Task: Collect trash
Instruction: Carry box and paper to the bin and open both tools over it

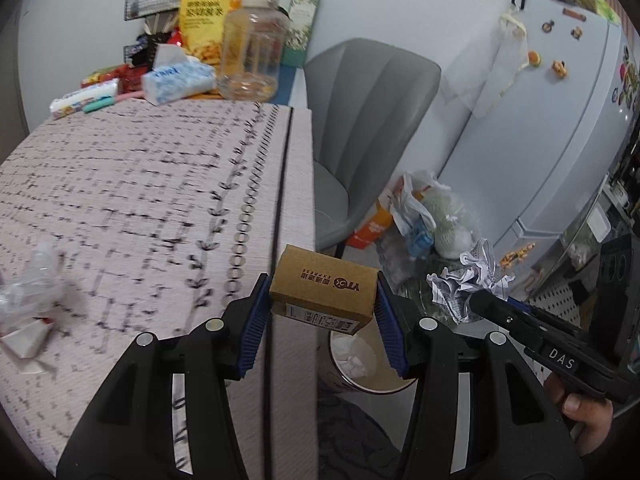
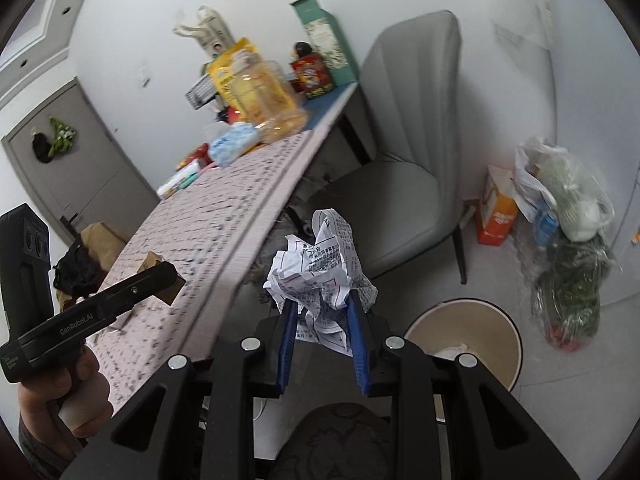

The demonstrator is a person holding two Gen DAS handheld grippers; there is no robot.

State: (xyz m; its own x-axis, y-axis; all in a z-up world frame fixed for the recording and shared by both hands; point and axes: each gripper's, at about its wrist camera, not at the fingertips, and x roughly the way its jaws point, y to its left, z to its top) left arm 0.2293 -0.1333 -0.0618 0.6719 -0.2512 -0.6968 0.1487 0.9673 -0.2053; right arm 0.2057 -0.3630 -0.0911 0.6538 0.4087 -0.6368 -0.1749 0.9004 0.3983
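My left gripper (image 1: 323, 300) is shut on a small brown cardboard box (image 1: 324, 286) and holds it in the air past the table's right edge, above a round beige trash bin (image 1: 362, 364) on the floor. My right gripper (image 2: 322, 308) is shut on a crumpled printed paper ball (image 2: 320, 268), held in the air beside the table, left of the trash bin (image 2: 464, 332). The paper ball also shows in the left wrist view (image 1: 468, 284). Crumpled clear plastic and a white scrap (image 1: 32, 300) lie on the table at the left.
The table with a patterned cloth (image 1: 160, 200) carries a tissue pack (image 1: 176, 80), a clear jar (image 1: 252, 52) and snack bags at its far end. A grey chair (image 2: 400, 152) stands beyond the table. Plastic bags and an orange carton (image 2: 560, 216) sit on the floor by the wall. A fridge (image 1: 560, 120) stands at right.
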